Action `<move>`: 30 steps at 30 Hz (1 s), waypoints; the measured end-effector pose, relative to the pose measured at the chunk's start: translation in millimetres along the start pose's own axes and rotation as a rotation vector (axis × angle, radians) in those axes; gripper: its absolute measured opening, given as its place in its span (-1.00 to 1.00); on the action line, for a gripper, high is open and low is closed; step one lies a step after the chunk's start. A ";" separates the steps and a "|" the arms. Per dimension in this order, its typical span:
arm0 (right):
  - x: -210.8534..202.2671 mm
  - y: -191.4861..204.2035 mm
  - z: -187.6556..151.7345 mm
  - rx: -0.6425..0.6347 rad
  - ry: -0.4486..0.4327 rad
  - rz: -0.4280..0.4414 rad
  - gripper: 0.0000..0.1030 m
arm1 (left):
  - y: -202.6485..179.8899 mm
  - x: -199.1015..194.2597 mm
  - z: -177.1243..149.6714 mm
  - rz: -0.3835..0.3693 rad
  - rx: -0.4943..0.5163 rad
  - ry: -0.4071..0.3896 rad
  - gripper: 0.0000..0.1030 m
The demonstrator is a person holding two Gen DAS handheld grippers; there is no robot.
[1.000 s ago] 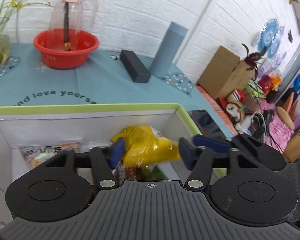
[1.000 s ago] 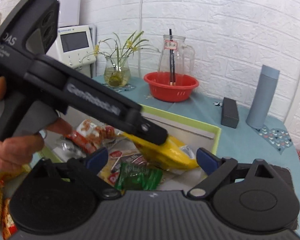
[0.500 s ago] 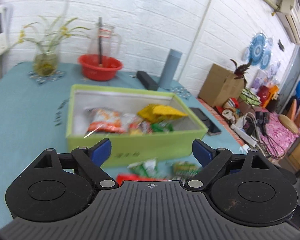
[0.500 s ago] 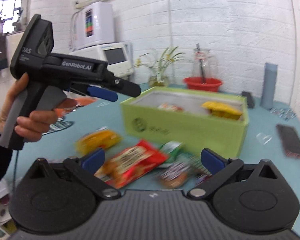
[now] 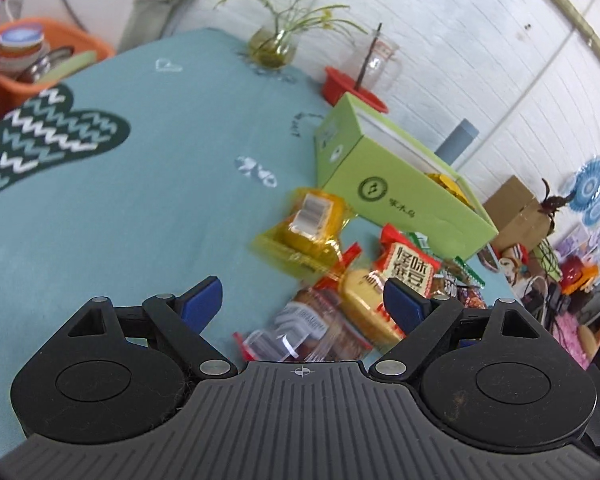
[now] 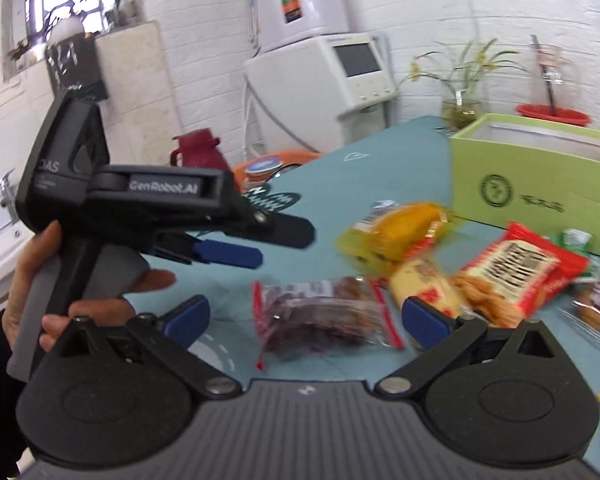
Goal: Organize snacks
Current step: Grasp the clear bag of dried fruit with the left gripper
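Two grippers: left gripper (image 5: 302, 300) and right gripper (image 6: 306, 316) gape wide, holding nothing.
Snacks: loose packets (image 6: 320, 312) lower centre.
Box (image 5: 400, 196): centre right.

Both tools, the left (image 5: 302, 300) now empty, from green box (image 5: 396, 196) to loose snacks (image 5: 380, 280).

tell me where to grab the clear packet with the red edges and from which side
Judging from its pose, take the clear packet with red edges across its narrow width near the middle, coming from above. It lies flat on the teal tablecloth with its long side running left to right, and its left end is free of the other snacks. The right gripper stands open just before it.
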State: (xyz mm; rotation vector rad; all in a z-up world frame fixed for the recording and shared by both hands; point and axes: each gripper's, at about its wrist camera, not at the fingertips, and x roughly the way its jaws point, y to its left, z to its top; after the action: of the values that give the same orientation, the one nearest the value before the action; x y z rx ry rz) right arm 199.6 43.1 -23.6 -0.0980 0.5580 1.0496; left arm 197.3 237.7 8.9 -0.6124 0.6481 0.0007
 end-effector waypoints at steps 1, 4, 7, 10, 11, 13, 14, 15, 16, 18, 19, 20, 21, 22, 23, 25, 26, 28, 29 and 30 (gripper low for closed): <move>5.8 3.0 1.3 0.004 0.027 -0.010 0.97 | 3.2 1.4 -0.8 -0.002 -0.001 0.011 0.44; 11.5 11.8 -5.0 0.048 0.070 -0.013 0.97 | 8.6 3.6 -0.8 -0.015 0.011 0.033 0.36; 17.6 11.8 -14.0 0.114 0.120 0.035 0.97 | 9.0 5.3 1.0 -0.061 0.041 0.042 0.36; 29.2 11.5 -11.5 0.091 0.125 -0.013 0.97 | 3.8 12.6 1.4 -0.100 0.071 0.074 0.36; 34.0 9.7 -8.2 0.086 0.130 -0.021 0.97 | 2.5 14.2 0.1 -0.115 0.079 0.090 0.36; 39.4 10.7 -5.1 0.072 0.132 -0.018 0.97 | 0.1 15.7 -3.9 -0.139 0.079 0.119 0.36; 41.3 10.5 -3.4 0.061 0.135 -0.016 0.97 | -1.0 14.4 -7.4 -0.154 0.078 0.128 0.37; 42.4 11.9 -2.5 0.047 0.138 -0.010 0.97 | -2.5 12.4 -10.8 -0.169 0.079 0.134 0.37; 42.0 11.9 -1.9 0.034 0.140 -0.009 0.97 | -4.6 9.6 -15.0 -0.177 0.083 0.136 0.40; 38.2 13.7 -2.9 0.021 0.137 -0.014 0.97 | -9.4 4.4 -21.9 -0.165 0.103 0.133 0.40; 35.6 14.7 -3.8 0.020 0.131 -0.017 0.97 | -10.7 2.1 -23.6 -0.146 0.109 0.127 0.40; 31.8 15.8 -5.3 0.025 0.125 -0.021 0.97 | -10.9 0.1 -23.5 -0.126 0.112 0.116 0.40; 29.4 17.3 -6.0 0.033 0.118 -0.024 0.97 | -9.9 -2.2 -22.5 -0.112 0.113 0.101 0.40; 27.6 19.2 -6.9 0.040 0.110 -0.023 0.97 | -8.9 -3.2 -20.9 -0.107 0.113 0.092 0.41; 27.8 18.8 -7.0 0.045 0.103 -0.021 0.97 | -7.8 -2.8 -19.1 -0.107 0.110 0.089 0.42; 29.3 19.9 -8.8 0.041 0.095 -0.022 0.97 | -6.6 3.6 -15.8 -0.097 0.108 0.103 0.41; 30.7 20.8 -10.1 0.036 0.096 -0.029 0.97 | -7.0 7.2 -15.8 -0.088 0.115 0.113 0.41; 34.3 23.1 -13.2 0.024 0.097 -0.039 0.97 | -7.8 13.0 -18.4 -0.064 0.123 0.136 0.37; 36.0 24.0 -15.0 0.020 0.092 -0.040 0.98 | -6.6 14.8 -21.1 -0.057 0.122 0.145 0.34; 36.9 25.5 -14.7 0.010 0.091 -0.047 0.97 | -7.1 14.0 -23.6 -0.053 0.132 0.134 0.32</move>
State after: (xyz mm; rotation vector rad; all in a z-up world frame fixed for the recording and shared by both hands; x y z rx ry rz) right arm 186.2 80.4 -49.3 -0.1499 0.6404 1.0001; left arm 196.5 216.6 -10.0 -0.5042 0.7556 -0.1325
